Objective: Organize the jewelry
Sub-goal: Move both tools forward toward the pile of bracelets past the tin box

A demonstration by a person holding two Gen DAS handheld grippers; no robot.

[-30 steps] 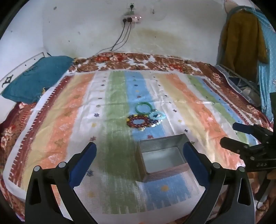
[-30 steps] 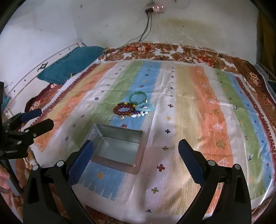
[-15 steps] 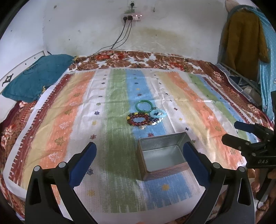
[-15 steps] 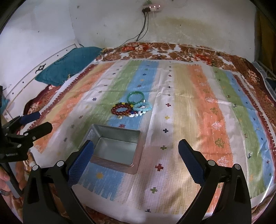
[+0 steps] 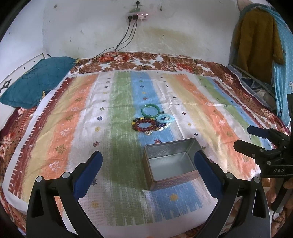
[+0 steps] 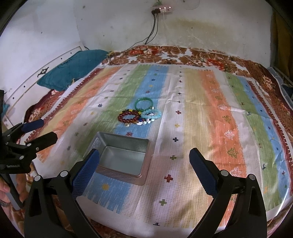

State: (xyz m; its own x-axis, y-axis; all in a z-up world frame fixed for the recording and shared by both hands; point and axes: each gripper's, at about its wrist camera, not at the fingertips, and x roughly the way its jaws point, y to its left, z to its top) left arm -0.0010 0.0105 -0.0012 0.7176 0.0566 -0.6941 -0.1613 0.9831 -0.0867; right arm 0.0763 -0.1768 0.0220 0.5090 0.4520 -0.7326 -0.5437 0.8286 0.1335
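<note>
An open, empty metal tin [image 5: 169, 161] [image 6: 122, 157] stands on the striped cloth near the front. Beyond it lies a cluster of bracelets: a green bangle [image 5: 149, 110] [image 6: 144, 103], a dark red bead bracelet [image 5: 145, 124] [image 6: 128, 117], a light blue bead bracelet [image 5: 165, 118] [image 6: 152, 114] and a mixed white and blue one [image 5: 163, 127]. My left gripper [image 5: 147, 166] is open and empty, held above the cloth by the tin's near left. My right gripper [image 6: 144, 167] is open and empty, above the tin's near right. Each gripper shows at the edge of the other's view.
The striped cloth [image 5: 73, 128] covers a bed with a floral blanket [image 5: 146, 62] under it. A teal pillow [image 5: 34, 82] lies at the back left. Clothes [image 5: 260, 36] hang at the right. Cables run from a wall socket [image 5: 136, 16] to the bed.
Both views have shifted slightly, so that the tin and bracelets sit a little lower and nearer. Nothing on the cloth has moved and both grippers stay open.
</note>
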